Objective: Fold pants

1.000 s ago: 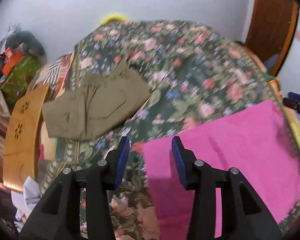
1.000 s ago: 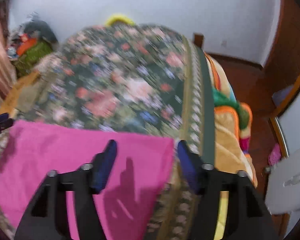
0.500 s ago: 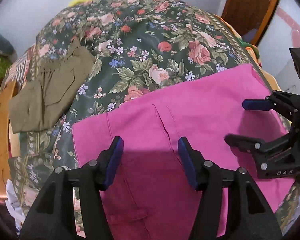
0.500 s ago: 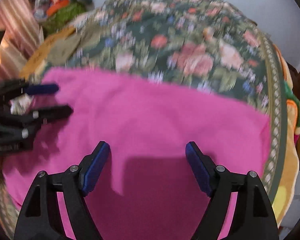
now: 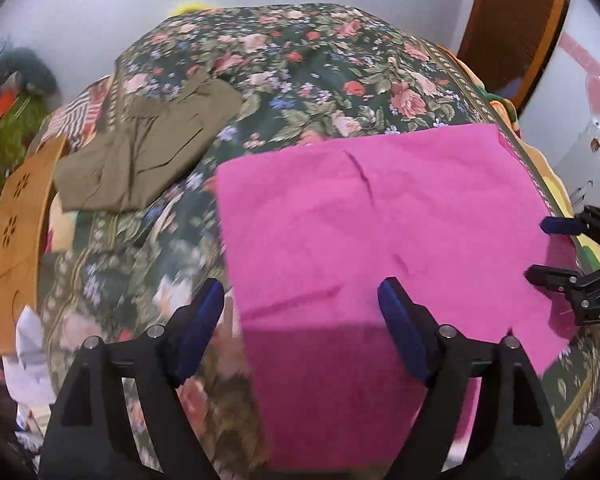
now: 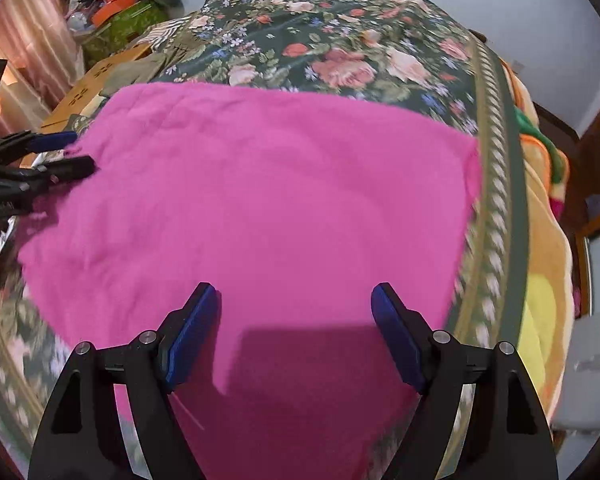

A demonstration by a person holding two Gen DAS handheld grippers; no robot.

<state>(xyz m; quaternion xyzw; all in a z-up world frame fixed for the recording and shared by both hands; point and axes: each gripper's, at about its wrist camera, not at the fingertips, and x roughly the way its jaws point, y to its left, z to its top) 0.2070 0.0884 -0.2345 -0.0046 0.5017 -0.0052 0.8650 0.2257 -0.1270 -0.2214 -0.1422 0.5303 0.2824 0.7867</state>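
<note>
My left gripper (image 5: 300, 320) has spread wider than half a second ago and slid toward the nine o'clock edge of the pink pants (image 5: 360, 216); my right gripper (image 6: 296, 320) stays wide apart, empty, over their near hem. The pants lie flat on the floral bedspread (image 5: 300, 60), the olive garment (image 5: 148, 148) at ten o'clock; I judge both ends ready to grasp for a fold.

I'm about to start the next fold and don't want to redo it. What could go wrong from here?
Both tongs, left and right, are open above the pink pants, holding nothing.

1. The pants reach the bedspread's right border; a pull that way could slide them off.
2. Creases may get folded in.
3. The olive garment lies nearby; a wide swing might drag it.
</note>
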